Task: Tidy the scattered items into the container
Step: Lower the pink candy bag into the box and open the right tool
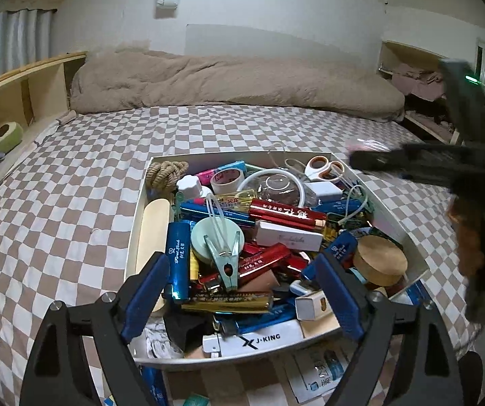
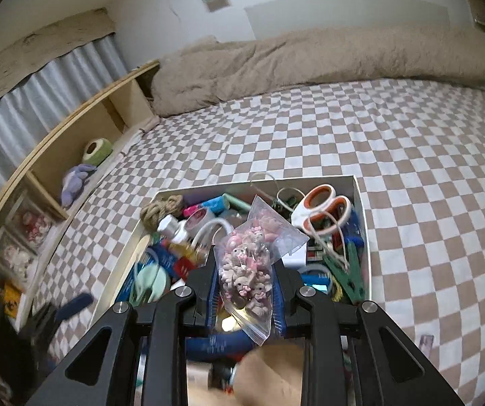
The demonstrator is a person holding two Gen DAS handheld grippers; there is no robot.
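A white box (image 1: 133,237) (image 2: 364,223) sits on the checkered bed, heaped with small items: scissors (image 1: 323,167) (image 2: 323,209), a rope knot (image 1: 168,172), coloured tubes and a green clothes peg (image 1: 225,264). My left gripper (image 1: 242,291) hangs open over the box's near end, its blue pads on either side of the peg and touching nothing. My right gripper (image 2: 246,291) is shut on a clear zip bag of small pink figures (image 2: 246,267), held above the box. In the left wrist view the right gripper (image 1: 377,162) is a dark blur over the box's far right corner.
A beige duvet (image 1: 225,81) lies along the far side of the bed. A wooden shelf (image 1: 22,91) with plush toys (image 1: 4,133) runs down the left. Papers (image 1: 320,368) stick out from under the box's near edge. Checkered sheet (image 2: 411,169) surrounds the box.
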